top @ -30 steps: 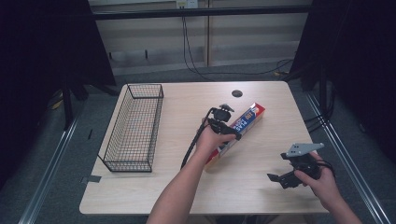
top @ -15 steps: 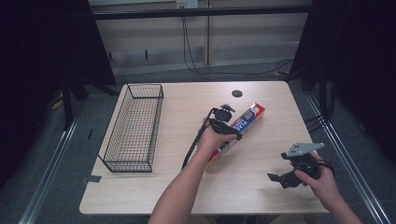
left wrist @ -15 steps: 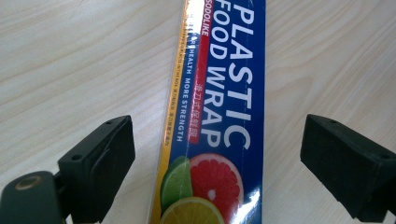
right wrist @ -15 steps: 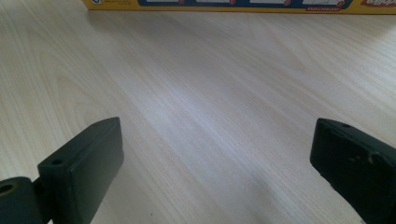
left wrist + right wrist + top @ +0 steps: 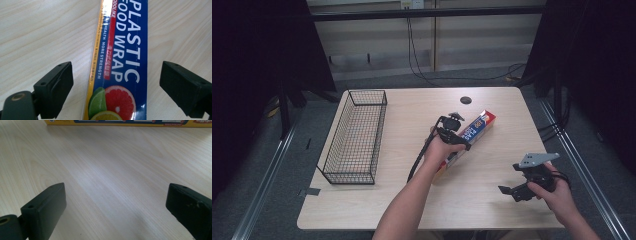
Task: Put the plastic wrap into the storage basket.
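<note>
Pale wood bench (image 5: 492, 210) carries a long plastic wrap box (image 5: 474, 131), blue face, red and yellow edges, lying flat and diagonal near the bench middle, far end pointing right and away. Left tool (image 5: 455, 141) sits over the box's near-middle part, held by the person's left hand (image 5: 438, 150), black cable trailing toward the near left. In the left gripper view the box (image 5: 120, 62) runs up between the two black jaws, white lettering "PLASTIC FOOD WRAP" and citrus slices printed on it; bare wood shows as a gap on each side between jaw and box, so the pads do not press on it. Left tool released, straddling the box, its jaws have just been closing in a bit. Right tool (image 5: 512, 190) is at the near right of the bench, well apart from the box, held by the right hand (image 5: 552, 192), grey three-cornered plate on top. In the right gripper view its jaws stand wide with only bare bench (image 5: 112, 182) between them, released, grasping nothing; the box's yellow edge (image 5: 125, 123) runs along the far side. Black wire basket (image 5: 354, 135) stands at the left of the bench, well apart from the box. Small dark round hole (image 5: 466, 100) sits at the far side of the bench, beyond the box.
</note>
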Demonstrator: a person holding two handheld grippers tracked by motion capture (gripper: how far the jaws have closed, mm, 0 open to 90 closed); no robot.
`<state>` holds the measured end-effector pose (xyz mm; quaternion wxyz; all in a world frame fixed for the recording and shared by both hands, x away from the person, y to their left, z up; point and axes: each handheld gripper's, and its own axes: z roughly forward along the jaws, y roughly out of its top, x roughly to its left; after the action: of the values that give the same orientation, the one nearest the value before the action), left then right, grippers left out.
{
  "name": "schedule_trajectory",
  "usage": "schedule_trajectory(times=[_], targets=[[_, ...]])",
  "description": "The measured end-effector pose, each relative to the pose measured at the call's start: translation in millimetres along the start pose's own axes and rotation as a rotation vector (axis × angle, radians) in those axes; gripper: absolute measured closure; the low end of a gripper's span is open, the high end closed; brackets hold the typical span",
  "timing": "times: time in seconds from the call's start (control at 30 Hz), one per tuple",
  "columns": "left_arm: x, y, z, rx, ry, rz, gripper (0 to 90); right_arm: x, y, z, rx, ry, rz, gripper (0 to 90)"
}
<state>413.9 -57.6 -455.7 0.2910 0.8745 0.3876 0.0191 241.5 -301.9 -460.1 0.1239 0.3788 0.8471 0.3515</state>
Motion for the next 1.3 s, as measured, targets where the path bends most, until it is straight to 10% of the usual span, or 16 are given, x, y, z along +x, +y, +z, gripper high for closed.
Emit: schedule_trajectory(times=[1.3], targets=[[-10.0, -1.5, -5.9, 0.073, 0.064, 0.038, 39.5, 0.6, 0.6, 0.1, -0.005, 0.004, -0.010, 3.1]])
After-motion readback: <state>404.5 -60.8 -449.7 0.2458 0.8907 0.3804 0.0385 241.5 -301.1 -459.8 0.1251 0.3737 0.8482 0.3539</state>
